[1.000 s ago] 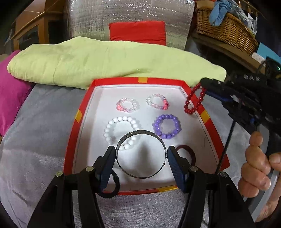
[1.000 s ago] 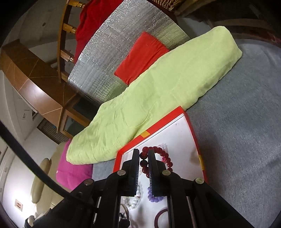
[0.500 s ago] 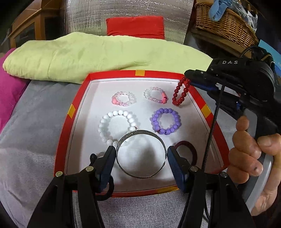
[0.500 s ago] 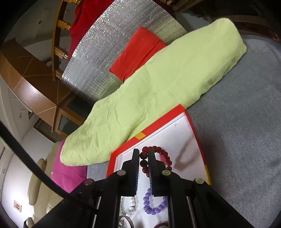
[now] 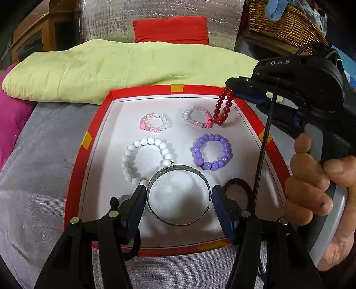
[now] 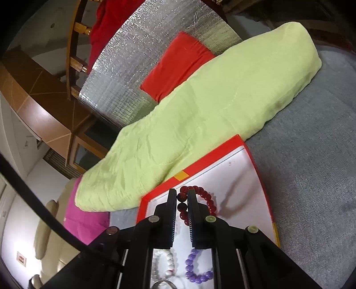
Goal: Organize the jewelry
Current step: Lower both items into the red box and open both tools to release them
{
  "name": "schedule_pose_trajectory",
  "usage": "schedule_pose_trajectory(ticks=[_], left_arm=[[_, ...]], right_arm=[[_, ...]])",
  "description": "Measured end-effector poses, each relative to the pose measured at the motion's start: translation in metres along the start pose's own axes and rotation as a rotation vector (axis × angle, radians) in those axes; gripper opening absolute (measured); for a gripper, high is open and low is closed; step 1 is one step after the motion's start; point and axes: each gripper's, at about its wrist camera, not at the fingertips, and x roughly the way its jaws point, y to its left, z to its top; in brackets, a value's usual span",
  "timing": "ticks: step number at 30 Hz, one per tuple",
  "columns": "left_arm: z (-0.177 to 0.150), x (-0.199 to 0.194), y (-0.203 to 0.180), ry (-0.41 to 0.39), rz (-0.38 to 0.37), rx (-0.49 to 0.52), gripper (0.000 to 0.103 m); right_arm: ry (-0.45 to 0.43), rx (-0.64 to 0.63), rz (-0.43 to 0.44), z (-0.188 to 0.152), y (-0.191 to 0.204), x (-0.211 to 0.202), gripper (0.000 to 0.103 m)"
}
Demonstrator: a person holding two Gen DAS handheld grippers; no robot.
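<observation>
A red-rimmed white tray [image 5: 73, 177] lies on the grey bedcover. In it lie a pink bead bracelet [image 5: 155, 122], a clear-and-pink bracelet [image 5: 195, 116], a white bead bracelet [image 5: 144, 160], a purple bead bracelet [image 5: 211, 152] and a dark red ring [image 5: 239, 191]. My left gripper [image 5: 179, 200] is shut on a silver bangle [image 5: 179, 195], held across its width just above the tray's front. My right gripper [image 6: 182, 200] is shut on a dark red bead bracelet [image 5: 223, 106], which hangs over the tray's far right corner, its lower end touching the tray floor. The bracelet also shows in the right wrist view [image 6: 200, 200].
A folded light green blanket [image 5: 111, 69] lies right behind the tray. A magenta cushion [image 5: 11, 115] is at the left, a red cushion [image 5: 171, 29] and silver foil panel behind, a wicker basket [image 5: 282, 20] at back right. A black hair tie [image 5: 133, 246] lies over the tray's front rim.
My right gripper has carried the dark red bracelet leftward from outside the right rim to over the tray's far right corner and lowered it. My left gripper still holds the bangle.
</observation>
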Motion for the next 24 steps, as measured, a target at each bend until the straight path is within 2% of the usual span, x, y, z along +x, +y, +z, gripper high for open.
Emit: schedule_pose_trajectory(ticks=[9, 14, 16, 17, 18, 24], left_arm=[[0.0, 0.006, -0.004, 0.012, 0.017, 0.012, 0.063], [0.0, 0.005, -0.005, 0.013, 0.024, 0.022, 0.064], [0.0, 0.002, -0.004, 0.005, 0.028, 0.023, 0.066], [0.0, 0.0, -0.003, -0.001, 0.027, 0.021, 0.066], [0.001, -0.001, -0.003, -0.005, 0.027, 0.02, 0.066], [0.002, -0.013, 0.006, -0.039, 0.039, -0.006, 0.067]], right_arm=[[0.026, 0.004, -0.078, -0.001, -0.011, -0.004, 0.01], [0.037, -0.022, -0.133, -0.002, -0.011, -0.008, 0.014], [0.026, -0.037, -0.159, -0.001, -0.012, -0.013, 0.021], [0.02, -0.038, -0.162, 0.0, -0.013, -0.017, 0.035], [0.01, -0.037, -0.159, 0.0, -0.014, -0.023, 0.044], [-0.033, -0.055, -0.133, 0.002, -0.009, -0.047, 0.044]])
